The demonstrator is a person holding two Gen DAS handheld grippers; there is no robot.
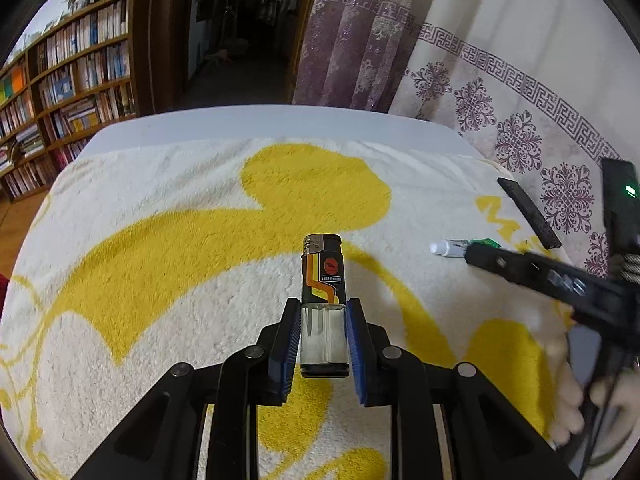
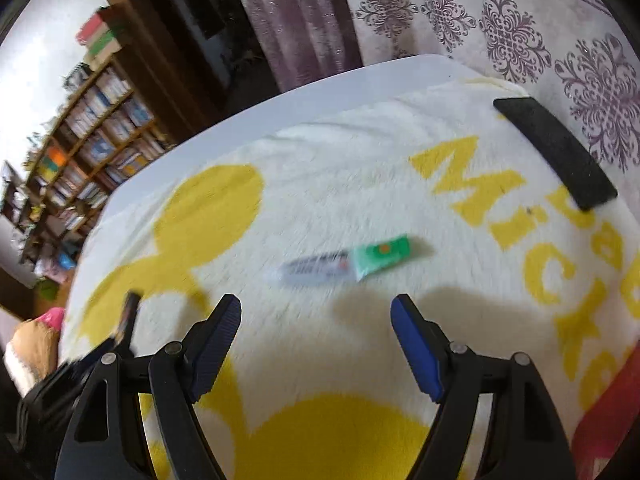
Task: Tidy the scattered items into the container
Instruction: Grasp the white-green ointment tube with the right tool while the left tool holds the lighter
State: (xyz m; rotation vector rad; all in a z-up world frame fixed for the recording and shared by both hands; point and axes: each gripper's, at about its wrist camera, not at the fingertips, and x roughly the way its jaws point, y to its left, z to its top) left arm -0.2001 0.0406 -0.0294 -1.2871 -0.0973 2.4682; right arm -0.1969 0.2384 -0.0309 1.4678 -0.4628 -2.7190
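My left gripper [image 1: 323, 312] is shut on a black and orange lighter [image 1: 322, 276], gripping its clear lower body; its metal head points away over the white and yellow towel [image 1: 180, 240]. My right gripper [image 2: 316, 312] is open and empty, hovering just short of a small white and green tube [image 2: 348, 262] lying flat on the towel. In the left wrist view the right gripper's finger [image 1: 520, 266] partly covers that tube [image 1: 450, 247]. The lighter also shows, blurred, at the left of the right wrist view [image 2: 128, 316]. No container is in view.
A flat black bar [image 2: 556, 152] lies near the towel's far right edge, also seen in the left wrist view [image 1: 528, 212]. A patterned curtain [image 1: 480, 80] hangs behind the table; bookshelves [image 1: 68, 92] stand far left. Something red [image 2: 608, 408] lies at the right table edge.
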